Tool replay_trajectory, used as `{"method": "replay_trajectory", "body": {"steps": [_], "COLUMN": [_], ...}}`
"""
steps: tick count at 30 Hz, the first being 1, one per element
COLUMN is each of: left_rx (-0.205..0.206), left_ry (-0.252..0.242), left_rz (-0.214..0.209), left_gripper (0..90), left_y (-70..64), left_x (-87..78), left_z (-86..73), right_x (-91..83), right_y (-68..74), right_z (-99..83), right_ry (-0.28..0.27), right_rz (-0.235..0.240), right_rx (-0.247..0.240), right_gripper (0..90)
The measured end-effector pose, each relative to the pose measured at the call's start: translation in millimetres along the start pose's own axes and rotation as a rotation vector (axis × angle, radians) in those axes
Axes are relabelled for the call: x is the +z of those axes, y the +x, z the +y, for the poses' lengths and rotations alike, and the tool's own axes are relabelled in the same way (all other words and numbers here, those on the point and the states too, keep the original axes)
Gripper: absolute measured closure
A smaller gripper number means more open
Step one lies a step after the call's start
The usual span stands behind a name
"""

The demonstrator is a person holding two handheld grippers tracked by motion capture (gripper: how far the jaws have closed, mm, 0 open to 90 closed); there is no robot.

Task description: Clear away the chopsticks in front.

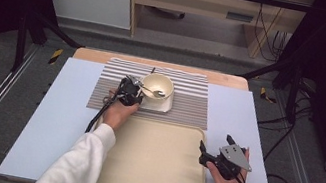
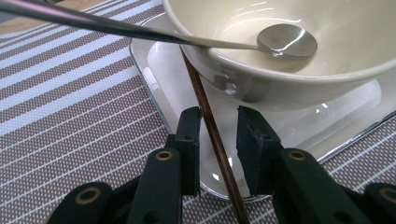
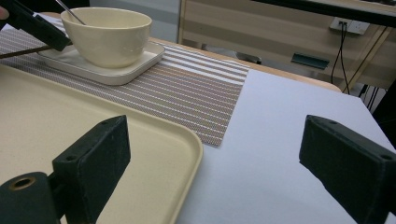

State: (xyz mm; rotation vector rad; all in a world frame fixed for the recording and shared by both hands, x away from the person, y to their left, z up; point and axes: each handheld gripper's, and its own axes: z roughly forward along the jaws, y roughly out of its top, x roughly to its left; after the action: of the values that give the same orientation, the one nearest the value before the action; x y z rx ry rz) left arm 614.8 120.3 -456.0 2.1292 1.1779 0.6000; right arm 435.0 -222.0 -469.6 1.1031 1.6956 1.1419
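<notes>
- Left gripper [image 2: 218, 154]: jaws parted, with a brown chopstick [image 2: 212, 140] running up between them; the left pad [image 2: 189, 140] appears to touch the stick, the right pad [image 2: 254, 149] stands apart from it, so the stick is straddled but not clamped
- Chopstick long axis: runs along the jaws' own line, from below the fingertips forward and slightly left, passing under the bowl [image 2: 299, 70]; its near end leaves the left gripper view at the bottom
- Bowl: straight ahead of the left jaws, seated on a white plate [image 2: 154, 65] that lies on a striped mat [image 2: 70, 107]; a spoon [image 2: 285, 41] rests in the bowl, handle crossing above the stick to the left
- Right gripper [image 1: 214, 146]: jaws wide apart, holding nothing, hovering over the right edge of the tray [image 1: 153, 166], well apart from the stick
- Nearer hand: the left, already at the stick
- Judgement: the coming move needs a jaw closure square to the stick, then a pull back along its axis to free it from under the bowl
</notes>
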Motion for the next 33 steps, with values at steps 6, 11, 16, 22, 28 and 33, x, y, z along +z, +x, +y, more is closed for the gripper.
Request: {"method": "replay_trajectory", "body": {"steps": [6,11,16,22,28,33], "left_rx": [-0.03,-0.041,-0.061,-0.087,-0.114,-0.133], "left_ry": [0.003,0.01,0.011,0.007,0.01,0.01], "left_rz": [-0.007,-0.01,-0.015,-0.02,-0.022,-0.015], "left_gripper": [73.3,75.2,76.0,77.2,79.4,80.3], "left_y": [1.3,0.7,0.7,1.2,1.1,0.5], "left_x": [1.0,2.0,3.1,3.4,3.0,3.0], "left_z": [-0.1,-0.4,-0.6,-0.4,-0.2,0.2], "right_x": [0.0,0.0,-0.1,0.3,0.3,0.2], "right_y": [-0.1,-0.1,-0.1,-0.1,0.7,0.6], "right_z": [-0.1,-0.1,-0.1,-0.3,-0.3,-0.3], "right_ry": [0.0,0.001,0.001,0.003,0.006,0.006], "right_rz": [0.001,0.001,0.001,0.002,0.0,0.001], "right_rx": [-0.002,-0.002,-0.001,-0.003,-0.006,-0.006], "right_gripper": [8.8,8.8,8.9,8.9,8.9,8.9]}}
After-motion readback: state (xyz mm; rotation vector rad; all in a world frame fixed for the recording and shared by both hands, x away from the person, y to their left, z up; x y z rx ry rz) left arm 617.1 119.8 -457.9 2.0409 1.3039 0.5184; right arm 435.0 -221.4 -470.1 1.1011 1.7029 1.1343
